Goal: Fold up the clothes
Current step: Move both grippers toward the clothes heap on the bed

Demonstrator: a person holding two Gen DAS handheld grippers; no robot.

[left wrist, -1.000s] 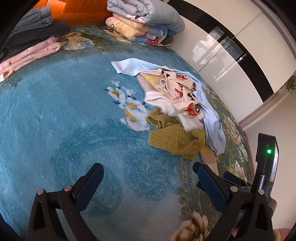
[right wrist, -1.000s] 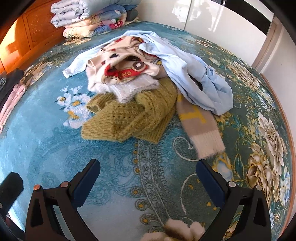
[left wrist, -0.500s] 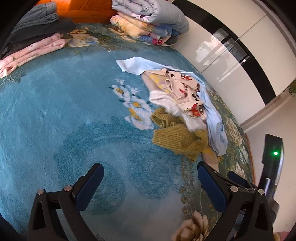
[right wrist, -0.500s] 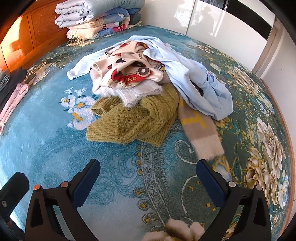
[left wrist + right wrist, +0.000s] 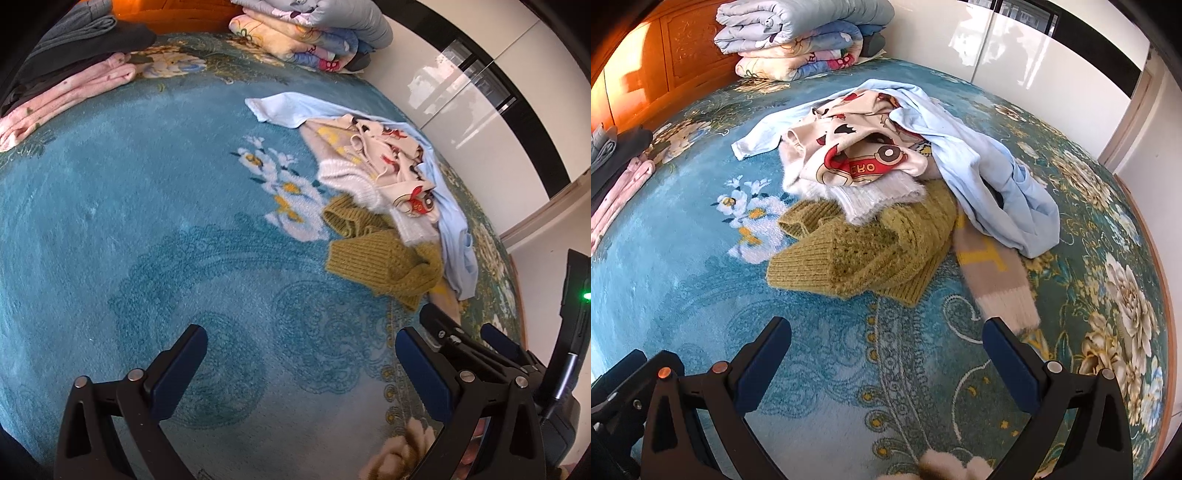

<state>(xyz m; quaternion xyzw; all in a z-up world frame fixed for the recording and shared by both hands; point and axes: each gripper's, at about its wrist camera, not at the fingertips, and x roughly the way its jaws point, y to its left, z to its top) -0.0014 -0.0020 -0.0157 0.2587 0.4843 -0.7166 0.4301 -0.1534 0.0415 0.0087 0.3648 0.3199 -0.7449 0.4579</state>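
While both grippers hang over a teal floral bedspread point(image 5: 665, 280), the laundry waits untouched: a tangled heap of clothes point(image 5: 886, 192) lies near the middle of the bed, ahead of the right gripper point(image 5: 886, 354) and ahead and to the right of the left gripper point(image 5: 301, 363). Each tool's jaws stand spread wide and hold nothing. An olive knit sweater point(image 5: 857, 251) forms the near edge of the heap, touching the cover; a cream cartoon-print top point(image 5: 864, 155) sits above it, a pale blue garment point(image 5: 990, 177) drapes over the far and right side, and a beige striped sleeve or scarf point(image 5: 993, 280) trails toward the right gripper. Folded pink and grey items point(image 5: 66, 85) lie at the far left, with stacked quilts point(image 5: 801, 37) against the wooden headboard point(image 5: 642, 74).

By all appearances the work stands at its first step for this heap, choosing and pulling out one garment. The next move likely calls for reaching forward, pinching the sweater's near hem, and dragging it free onto the bare cover at left without bringing along the pieces resting on it.
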